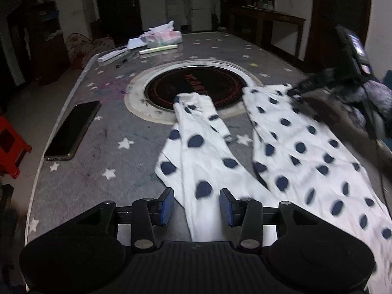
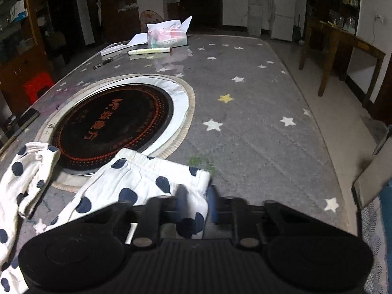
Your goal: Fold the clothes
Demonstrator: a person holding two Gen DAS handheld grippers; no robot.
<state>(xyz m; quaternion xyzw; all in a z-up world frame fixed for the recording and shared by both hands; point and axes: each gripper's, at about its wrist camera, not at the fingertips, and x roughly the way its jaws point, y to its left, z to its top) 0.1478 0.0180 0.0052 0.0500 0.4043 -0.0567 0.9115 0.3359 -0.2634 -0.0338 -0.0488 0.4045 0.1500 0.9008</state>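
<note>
Left wrist view: left gripper [image 1: 196,207] gapes wide over the dotted garment [image 1: 294,152] spread on the grey starred table [image 1: 103,147], holding nothing. Right gripper [image 2: 196,203] pinches the garment's waistband corner [image 2: 196,183] beside the round black hob [image 2: 112,127]. Phone [image 1: 73,129], tissues [image 2: 167,36], fridge [image 2: 283,9] beyond.

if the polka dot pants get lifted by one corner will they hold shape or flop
Probably flop: the polka dot pants lie creased and bunched, so the fabric looks thin and limp. Likely light, since the right hand-held gripper pinches just the waistband edge. They may drag across the star-print table cover rather than slide freely.
</note>
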